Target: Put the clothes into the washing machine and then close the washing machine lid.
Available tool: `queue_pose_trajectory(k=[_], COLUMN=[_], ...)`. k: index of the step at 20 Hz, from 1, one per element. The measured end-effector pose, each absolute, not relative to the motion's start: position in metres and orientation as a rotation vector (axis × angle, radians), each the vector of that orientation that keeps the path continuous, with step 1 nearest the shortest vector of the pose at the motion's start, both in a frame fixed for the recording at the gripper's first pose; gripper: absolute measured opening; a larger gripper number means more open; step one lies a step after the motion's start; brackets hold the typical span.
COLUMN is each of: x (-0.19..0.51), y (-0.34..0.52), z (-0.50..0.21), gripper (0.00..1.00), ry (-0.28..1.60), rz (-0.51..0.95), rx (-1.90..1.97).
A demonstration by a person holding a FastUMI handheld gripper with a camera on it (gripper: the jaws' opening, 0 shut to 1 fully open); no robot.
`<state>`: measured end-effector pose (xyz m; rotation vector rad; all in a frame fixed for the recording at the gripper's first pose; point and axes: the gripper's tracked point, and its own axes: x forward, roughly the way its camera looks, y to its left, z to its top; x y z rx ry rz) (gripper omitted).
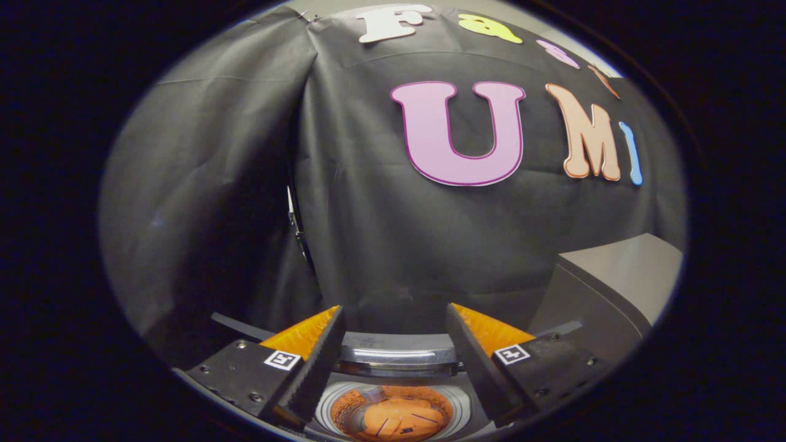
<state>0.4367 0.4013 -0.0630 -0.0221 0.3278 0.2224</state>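
Spread apart and holding nothing, the tongs (pixel 393 350) hang above the washing machine (pixel 393 414), with its round opening showing low between their two fingers. That wide gap suits a drop just made or a reach toward the lid, though which one I cannot tell. Beyond the fingers hangs the black cloth wall (pixel 393 245), the largest thing ahead, and off to their right stands a grey box (pixel 614 288). Raised at the far side of the opening, just ahead of the fingers, the lid (pixel 396 356) is not yet closed. Down in the drum lie the orange clothes (pixel 399 420), so loading looks done.
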Motion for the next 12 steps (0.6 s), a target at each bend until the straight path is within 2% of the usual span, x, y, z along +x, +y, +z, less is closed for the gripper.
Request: queue_pose_trajectory(k=[7,12], x=[0.440,0.426], y=[0.397,0.406], z=[-0.064,-0.077], gripper=[1.00,0.99], ry=[0.279,0.356], rz=[0.194,0.187], rx=[-0.014,0.064])
